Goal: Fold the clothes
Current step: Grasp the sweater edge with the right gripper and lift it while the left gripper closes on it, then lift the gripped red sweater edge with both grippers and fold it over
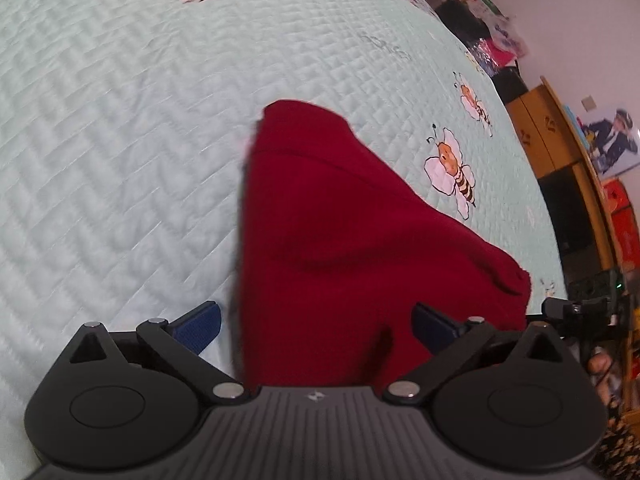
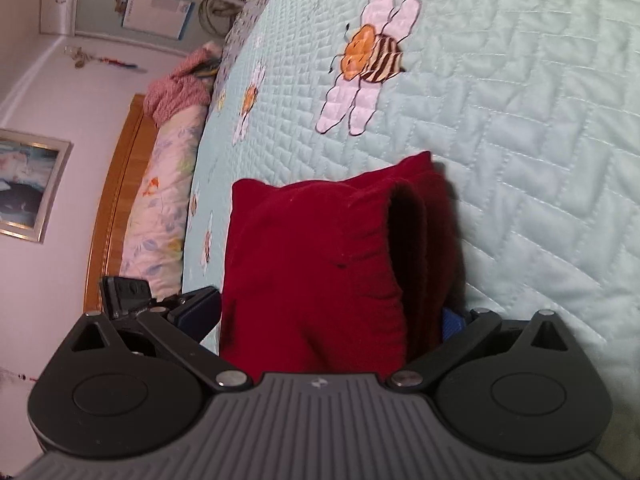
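From my left wrist, my left gripper (image 1: 316, 326) stands wide open with the dark red knitted garment (image 1: 352, 240) bunched between its blue pads, gripped by neither; it could slump and undo its fold, though the pale green quilted bedspread (image 1: 120, 160) lies open ahead and leftward. From my right wrist, my right gripper (image 2: 328, 316) also gapes around the garment (image 2: 304, 264), whose layered edge may snag the right pad; bare quilt (image 2: 540, 160) lies beyond.
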